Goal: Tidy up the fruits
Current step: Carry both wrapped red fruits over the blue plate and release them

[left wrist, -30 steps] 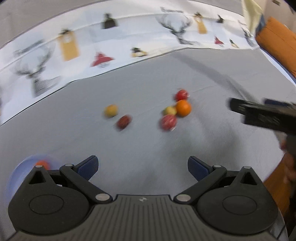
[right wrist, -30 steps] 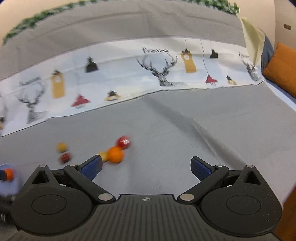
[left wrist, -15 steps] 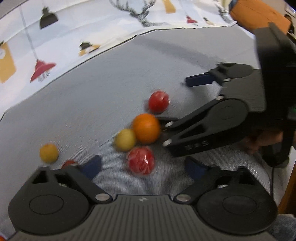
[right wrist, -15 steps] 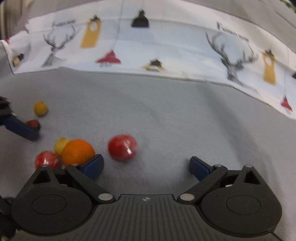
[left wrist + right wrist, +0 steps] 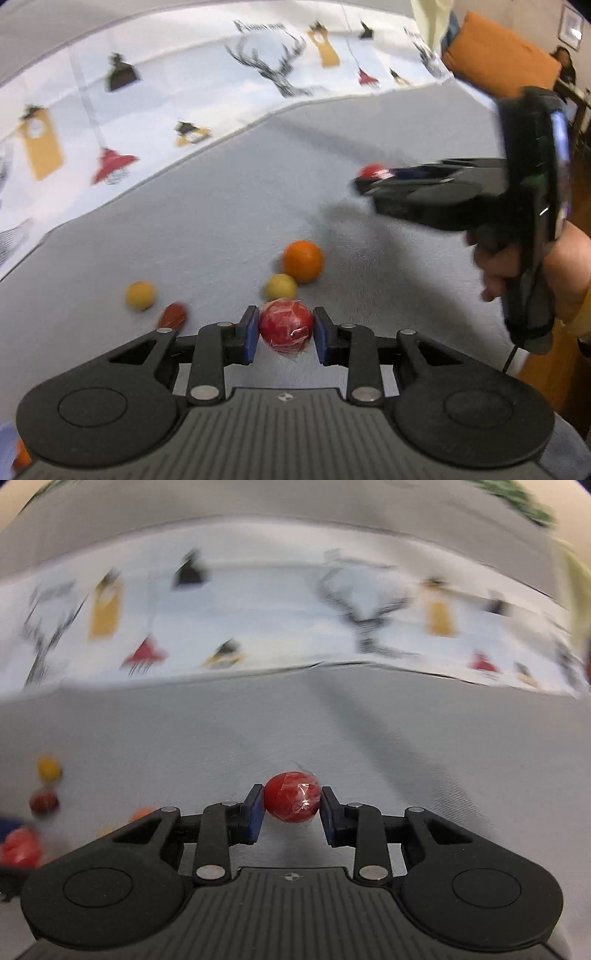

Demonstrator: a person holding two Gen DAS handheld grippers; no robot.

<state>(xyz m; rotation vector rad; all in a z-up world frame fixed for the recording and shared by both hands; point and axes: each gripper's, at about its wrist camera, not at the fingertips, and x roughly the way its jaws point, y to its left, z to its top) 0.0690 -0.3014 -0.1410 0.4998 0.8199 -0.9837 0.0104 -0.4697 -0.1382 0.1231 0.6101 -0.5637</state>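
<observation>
In the left wrist view, the left gripper point(image 5: 285, 334) sat low in the middle of the frame; its jaws had just been closing, and its blue pads now pressed on both sides of a red fruit wrapped in clear film point(image 5: 286, 326). Just above that fruit lay a small yellow fruit point(image 5: 281, 287) touching an orange point(image 5: 303, 260), with another yellow fruit point(image 5: 140, 294) and a dark red fruit point(image 5: 173, 314) off to the left, all loose on the grey cloth point(image 5: 221, 206). At the right of the frame a hand point(image 5: 535, 273) held the right gripper point(image 5: 364, 181), and a red fruit showed at its tip. A blurred bluish dish holding something orange peeked in at the lower left corner point(image 5: 7, 439). In the right wrist view, the right gripper point(image 5: 291, 808) had likewise just been closing, and its pads clamped a film-wrapped red fruit point(image 5: 292, 796) at the centre of the frame, with the other fruits blurred at the left edge. By my reading the sorting was at an early stage: two fruits were gripped, four were left on the cloth, and only one piece seemed to be put away.
</observation>
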